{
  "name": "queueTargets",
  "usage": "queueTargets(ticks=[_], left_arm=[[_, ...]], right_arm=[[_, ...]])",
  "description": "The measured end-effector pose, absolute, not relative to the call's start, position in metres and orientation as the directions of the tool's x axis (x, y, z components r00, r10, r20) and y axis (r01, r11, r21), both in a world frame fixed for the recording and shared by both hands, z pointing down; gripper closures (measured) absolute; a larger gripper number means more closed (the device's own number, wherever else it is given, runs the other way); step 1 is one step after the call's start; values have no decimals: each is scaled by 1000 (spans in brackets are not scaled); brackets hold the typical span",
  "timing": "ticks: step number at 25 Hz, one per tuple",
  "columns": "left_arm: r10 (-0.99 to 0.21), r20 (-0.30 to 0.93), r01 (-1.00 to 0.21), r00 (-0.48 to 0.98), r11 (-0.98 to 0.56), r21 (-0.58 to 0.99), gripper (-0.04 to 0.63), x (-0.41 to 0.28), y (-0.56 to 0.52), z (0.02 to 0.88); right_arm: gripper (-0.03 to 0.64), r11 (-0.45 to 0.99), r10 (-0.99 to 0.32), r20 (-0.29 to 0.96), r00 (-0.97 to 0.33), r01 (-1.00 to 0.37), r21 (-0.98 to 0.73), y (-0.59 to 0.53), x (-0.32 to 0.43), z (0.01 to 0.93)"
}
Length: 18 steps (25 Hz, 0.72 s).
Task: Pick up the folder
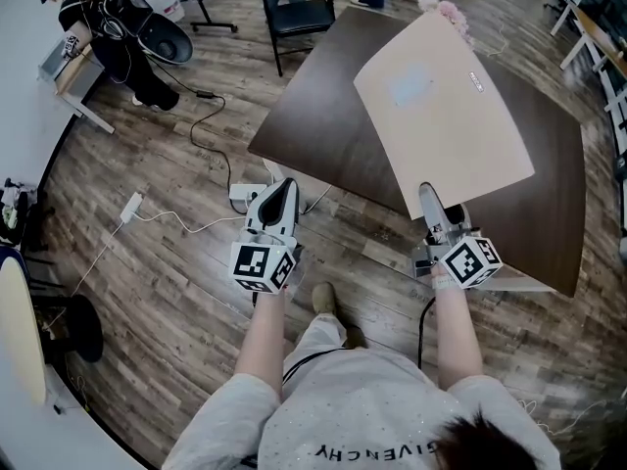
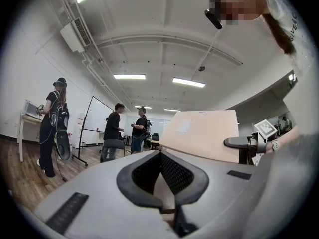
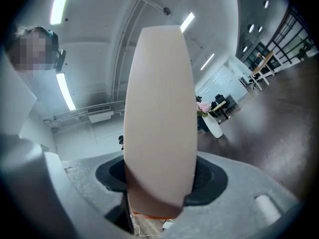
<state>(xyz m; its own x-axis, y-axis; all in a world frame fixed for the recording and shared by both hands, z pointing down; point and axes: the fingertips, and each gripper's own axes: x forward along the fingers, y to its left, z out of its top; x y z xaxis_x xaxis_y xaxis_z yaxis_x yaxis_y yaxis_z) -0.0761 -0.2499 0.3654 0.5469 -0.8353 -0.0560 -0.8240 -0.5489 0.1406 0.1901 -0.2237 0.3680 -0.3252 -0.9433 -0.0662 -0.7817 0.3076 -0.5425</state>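
Right gripper [image 1: 431, 202] clamped on near edge of folder [image 1: 446, 106], folder held tilted up over dark table [image 1: 313, 125], left gripper [image 1: 282, 192] jaws together, holding nothing, level above wood floor [image 1: 176, 164] beside table.

The raised folder [image 1: 446, 106] overhangs the middle of the dark table [image 1: 313, 130], leaving bare top along its left edge and at its right corner, while flowers [image 1: 443, 10] at the far edge, a chair [image 1: 299, 13] beyond and a power strip [image 1: 245, 196] on the floor [image 1: 147, 292] off the near-left corner hem the approaches.
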Motion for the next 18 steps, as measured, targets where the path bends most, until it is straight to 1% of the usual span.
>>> queueTargets(ticks=[12,18], left_arm=[[-843,-36,-836,537,-538,107,598,-71,-230,341],[-848,-42,-842,528,-529,104,598,-71,-220,329]], right_arm=[[347,331,-942,-77,-327,-862,-383,-201,201,336],[347,323,-946,-87,-313,-883,-342,-189,209,326]])
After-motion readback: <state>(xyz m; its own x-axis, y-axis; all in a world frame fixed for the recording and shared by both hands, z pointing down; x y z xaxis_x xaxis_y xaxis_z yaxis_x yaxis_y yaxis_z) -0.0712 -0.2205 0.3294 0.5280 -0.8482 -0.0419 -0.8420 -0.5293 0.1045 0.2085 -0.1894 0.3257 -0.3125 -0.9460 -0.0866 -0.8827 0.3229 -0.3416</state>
